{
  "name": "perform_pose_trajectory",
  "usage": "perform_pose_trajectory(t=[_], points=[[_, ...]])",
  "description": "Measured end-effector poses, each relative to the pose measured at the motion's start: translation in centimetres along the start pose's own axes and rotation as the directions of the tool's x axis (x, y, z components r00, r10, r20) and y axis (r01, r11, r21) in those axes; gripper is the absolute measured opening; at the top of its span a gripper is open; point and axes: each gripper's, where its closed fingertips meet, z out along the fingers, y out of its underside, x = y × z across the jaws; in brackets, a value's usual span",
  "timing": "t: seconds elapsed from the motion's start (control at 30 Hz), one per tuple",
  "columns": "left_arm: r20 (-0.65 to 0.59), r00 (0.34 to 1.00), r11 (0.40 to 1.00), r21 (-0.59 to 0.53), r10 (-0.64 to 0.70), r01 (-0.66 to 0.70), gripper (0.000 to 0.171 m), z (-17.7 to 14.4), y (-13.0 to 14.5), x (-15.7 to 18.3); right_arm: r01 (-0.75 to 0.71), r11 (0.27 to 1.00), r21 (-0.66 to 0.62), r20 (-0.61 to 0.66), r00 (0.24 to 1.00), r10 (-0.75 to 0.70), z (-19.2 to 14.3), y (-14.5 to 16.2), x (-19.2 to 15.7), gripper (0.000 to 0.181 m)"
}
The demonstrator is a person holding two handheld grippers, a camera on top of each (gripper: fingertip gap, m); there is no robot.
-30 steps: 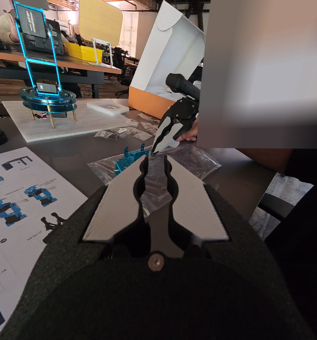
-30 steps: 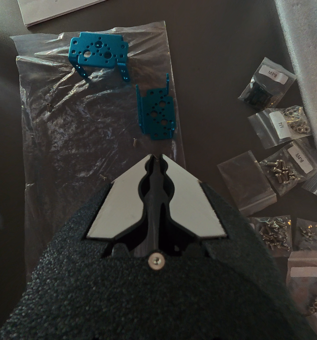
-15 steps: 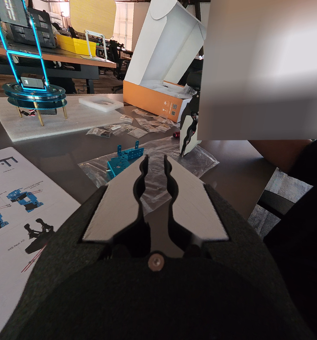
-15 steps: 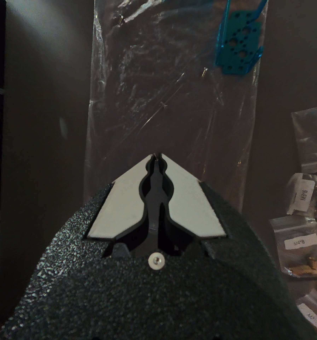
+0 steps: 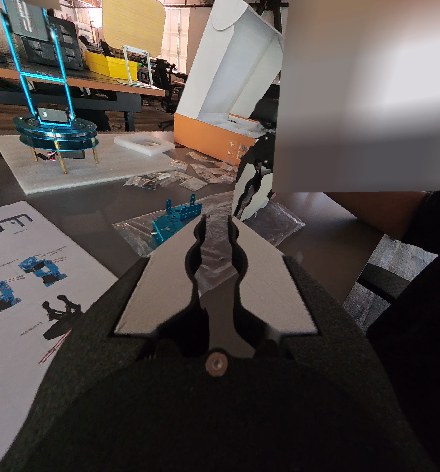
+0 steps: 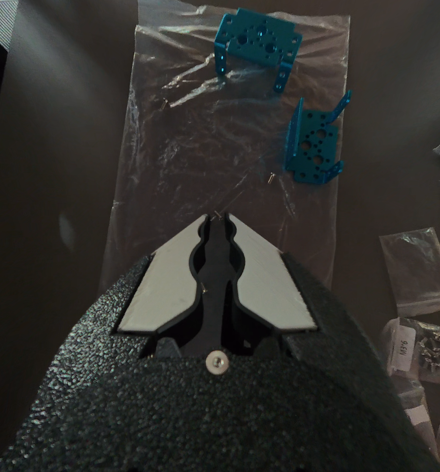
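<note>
- Right gripper point(image 6: 218, 216) stood narrowly parted over the clear plastic bag point(image 6: 193, 158) on the dark table point(image 6: 47, 153); a small screw point(image 6: 218, 214) lay at its tips, grip uncertain.
- Bag's long axis ran away from the gripper.
- Two blue brackets point(image 6: 258, 43) point(image 6: 313, 148) sat at the bag's far end and right edge.
- Left gripper point(image 5: 217, 217) was parted, holding nothing, above the bag's near edge.
- Small parts bags point(image 6: 415, 268) lay beyond the right edge.
</note>
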Motion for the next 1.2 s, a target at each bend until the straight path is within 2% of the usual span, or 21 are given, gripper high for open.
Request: perform_pose_trajectory(t=[0.13, 0.37, 0.43, 0.57, 0.77, 1.03, 1.2], points=[[0.006, 1.000, 1.000, 0.003, -0.010, 0.010, 0.016, -0.3, 0.0, -0.3, 0.017, 1.000, -0.001, 0.010, 1.000, -0.017, 0.1, -0.1, -0.3, 0.003], [0.009, 1.000, 1.000, 0.000, 0.006, -0.006, 0.017, -0.3, -0.2, 0.0, 0.036, 0.999, -0.025, -0.006, 0.999, -0.036, -0.6, 0.0, -0.4, 0.002], [0.006, 1.000, 1.000, -0.002, 0.005, -0.005, 0.017, -0.2, -0.2, 0.1, 0.023, 0.997, -0.075, -0.052, 0.998, -0.027, -2.1, 1.3, 0.5, 0.003], [0.004, 1.000, 1.000, -0.007, 0.007, -0.007, 0.017, 0.0, -0.1, 0.2, -0.061, 0.993, -0.101, -0.055, 0.997, 0.056, -4.7, 4.0, 1.1, 0.003], [-0.006, 1.000, 1.000, -0.019, -0.002, 0.002, 0.017, 0.7, 0.2, 0.1, -0.086, 0.987, -0.136, -0.027, 0.996, 0.083, -4.3, 5.6, 1.2, 0.004], [-0.005, 1.000, 1.000, -0.015, -0.007, 0.007, 0.016, 0.5, 0.1, -0.1, -0.087, 0.990, -0.107, -0.059, 0.995, 0.081, -4.6, 5.1, 1.8, 0.006], [0.013, 1.000, 1.000, -0.014, 0.001, -0.001, 0.016, 0.0, 0.2, -0.4, -0.075, 0.996, 0.041, -0.119, 0.990, 0.079, -4.9, 1.6, 2.7, 0.009]])
